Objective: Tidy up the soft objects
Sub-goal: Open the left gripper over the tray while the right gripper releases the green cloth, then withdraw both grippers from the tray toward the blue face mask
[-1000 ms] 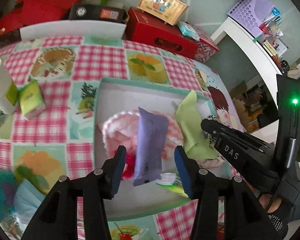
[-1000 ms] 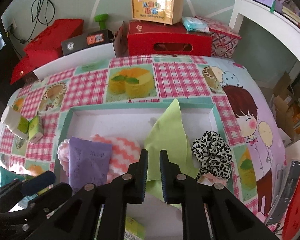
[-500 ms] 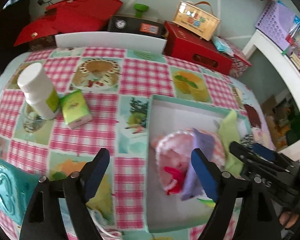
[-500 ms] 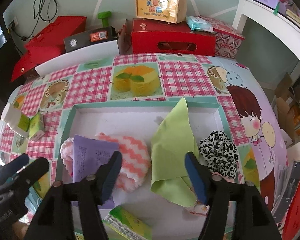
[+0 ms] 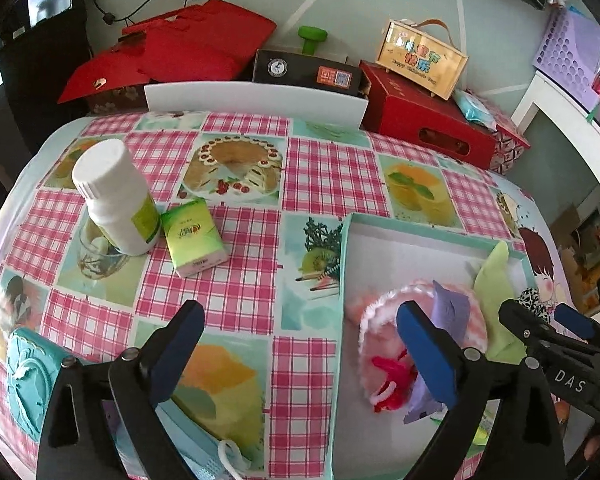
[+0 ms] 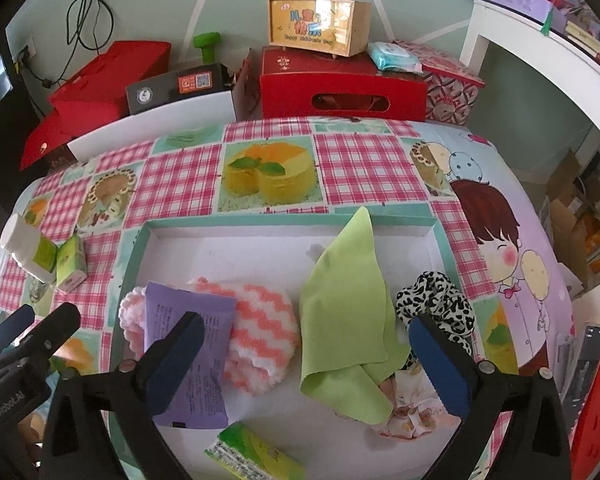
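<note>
Green cloth [image 6: 346, 300]: in tray [image 6: 236, 226], beneath right gripper [image 6: 306, 360], jaws opening, grasping nothing. Left gripper [image 5: 300, 350]: jaws opening, empty, straddling tray's edge.

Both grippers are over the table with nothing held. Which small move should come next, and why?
Probably the left gripper, its jaws opening and empty, should move toward the pale blue face mask at the near table edge. It seems a soft object outside the tray, where the green cloth and purple packet already lie.
</note>
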Demonstrator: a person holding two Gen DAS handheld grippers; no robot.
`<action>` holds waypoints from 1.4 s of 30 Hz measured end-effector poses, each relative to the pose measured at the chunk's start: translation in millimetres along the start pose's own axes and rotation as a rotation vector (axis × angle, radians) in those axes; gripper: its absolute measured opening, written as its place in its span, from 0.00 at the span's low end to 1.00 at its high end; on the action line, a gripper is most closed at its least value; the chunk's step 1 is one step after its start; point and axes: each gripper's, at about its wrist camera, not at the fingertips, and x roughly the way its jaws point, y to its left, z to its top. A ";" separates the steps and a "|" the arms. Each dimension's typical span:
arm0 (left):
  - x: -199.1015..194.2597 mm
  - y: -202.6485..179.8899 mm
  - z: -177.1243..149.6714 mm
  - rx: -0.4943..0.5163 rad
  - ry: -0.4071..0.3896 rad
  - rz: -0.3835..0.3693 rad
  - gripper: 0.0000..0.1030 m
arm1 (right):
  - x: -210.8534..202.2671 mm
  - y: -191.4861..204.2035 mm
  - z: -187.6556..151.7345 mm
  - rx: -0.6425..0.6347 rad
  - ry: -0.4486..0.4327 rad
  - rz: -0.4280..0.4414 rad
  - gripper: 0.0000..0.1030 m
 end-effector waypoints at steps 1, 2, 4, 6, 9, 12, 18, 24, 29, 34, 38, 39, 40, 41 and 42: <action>-1.0 0.0 0.3 0.001 -0.007 -0.003 0.94 | -0.7 -0.5 0.2 0.004 -0.003 -0.005 1.00; -1.9 -0.3 0.7 0.002 -0.012 -0.007 0.94 | -1.5 -0.9 0.4 0.009 -0.006 -0.007 1.00; -3.3 -0.5 1.4 -0.001 -0.021 -0.022 0.94 | -2.9 -2.2 1.0 0.018 -0.009 -0.003 1.00; -4.5 -0.7 2.2 -0.002 -0.027 -0.027 0.94 | -4.1 -2.8 1.8 0.030 -0.008 0.013 1.00; -7.6 -0.7 3.1 -0.006 -0.038 -0.033 0.94 | -7.6 -3.4 3.1 0.053 -0.016 0.045 1.00; -11.8 -1.0 4.6 0.001 -0.034 -0.033 0.94 | -12.6 -1.0 4.2 0.065 -0.025 0.089 1.00; -26.7 4.8 9.6 0.009 -0.055 -0.048 0.94 | -20.1 14.0 4.5 0.042 -0.038 0.126 1.00; -54.9 27.7 20.7 -0.006 -0.099 -0.073 0.95 | -27.0 31.2 4.3 0.005 -0.056 0.168 1.00; -79.4 63.2 29.7 -0.054 -0.137 -0.033 0.95 | -30.6 49.6 3.1 -0.034 -0.062 0.205 1.00; -98.1 108.4 33.8 -0.126 -0.173 0.049 0.95 | -31.6 68.0 -0.5 -0.078 -0.058 0.251 1.00; -102.3 141.1 32.0 -0.185 -0.158 0.136 0.95 | -30.7 86.8 -5.6 -0.121 -0.048 0.293 1.00; -101.0 151.7 30.3 -0.200 -0.137 0.154 0.95 | -30.0 93.2 -7.7 -0.137 -0.043 0.299 1.00; -100.2 159.2 29.0 -0.210 -0.129 0.164 0.95 | -29.1 99.7 -10.0 -0.154 -0.038 0.305 1.00; -99.8 166.3 27.1 -0.224 -0.124 0.171 0.95 | -28.4 104.6 -12.1 -0.168 -0.033 0.310 1.00; -98.7 175.4 25.2 -0.245 -0.114 0.182 0.95 | -27.4 111.2 -14.8 -0.184 -0.026 0.319 1.00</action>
